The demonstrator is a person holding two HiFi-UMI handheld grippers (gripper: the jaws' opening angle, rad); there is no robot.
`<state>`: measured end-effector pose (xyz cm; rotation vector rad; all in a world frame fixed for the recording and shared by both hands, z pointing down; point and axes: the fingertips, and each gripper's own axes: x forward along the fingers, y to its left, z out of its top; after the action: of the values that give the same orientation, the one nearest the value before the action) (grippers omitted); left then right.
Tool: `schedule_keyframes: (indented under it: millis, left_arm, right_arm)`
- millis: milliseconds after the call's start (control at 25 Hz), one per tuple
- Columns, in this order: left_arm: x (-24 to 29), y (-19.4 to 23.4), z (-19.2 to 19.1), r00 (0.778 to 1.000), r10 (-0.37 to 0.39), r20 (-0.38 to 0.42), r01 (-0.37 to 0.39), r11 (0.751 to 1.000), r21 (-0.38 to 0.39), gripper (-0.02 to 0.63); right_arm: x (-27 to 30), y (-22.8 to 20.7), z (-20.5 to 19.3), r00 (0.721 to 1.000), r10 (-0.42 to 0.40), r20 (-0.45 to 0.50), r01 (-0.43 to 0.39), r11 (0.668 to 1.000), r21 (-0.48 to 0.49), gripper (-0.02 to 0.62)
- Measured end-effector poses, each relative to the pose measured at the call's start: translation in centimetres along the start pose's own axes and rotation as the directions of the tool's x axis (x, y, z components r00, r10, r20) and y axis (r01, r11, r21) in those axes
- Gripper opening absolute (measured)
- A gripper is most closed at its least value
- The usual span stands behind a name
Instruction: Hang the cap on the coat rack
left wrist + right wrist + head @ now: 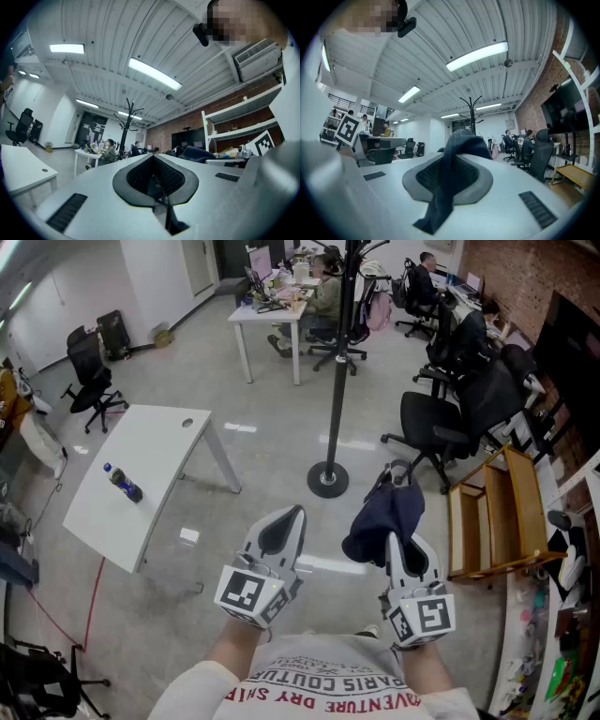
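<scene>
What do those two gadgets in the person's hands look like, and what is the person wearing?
Both the left gripper and the right gripper are pale grey plastic shells tapering to a beak, with black ribbed pads inside. Each carries a white cube with black square markers. The person wears a white shirt with red lettering.

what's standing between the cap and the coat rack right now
Nothing visible does. The cap, clamped in the right gripper, faces the coat rack across bare floor. The white table stands off to the left and the black office chairs off to the right, both outside the straight path.
</scene>
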<state>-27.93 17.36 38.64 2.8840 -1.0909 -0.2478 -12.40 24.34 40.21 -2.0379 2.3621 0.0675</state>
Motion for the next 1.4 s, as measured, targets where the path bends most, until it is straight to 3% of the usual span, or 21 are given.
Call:
schedule_keyframes:
  millis: [600,1040,1400]
  left_arm:
    - [0.2,1.1,-0.2,1.000,0.000,-0.002,0.000,1.000,-0.001,0.006]
    - [0.2,3.3,-1.1,1.000,0.009,-0.003,-0.009,0.999,-0.051,0.006]
    - [3.7,4.3,-2.3,0.999,0.053,-0.003,-0.053,0.995,-0.082,0.006]
  right_arm:
    - [0.7,0.0,0.1,1.000,-0.008,0.002,0.008,1.000,-0.009,0.038]
    - [1.1,-0.8,-1.0,0.998,-0.057,-0.038,0.057,0.998,-0.009,0.038]
    - [4.0,-5.0,-1.5,0.998,-0.024,-0.049,0.025,1.000,0.009,0.038]
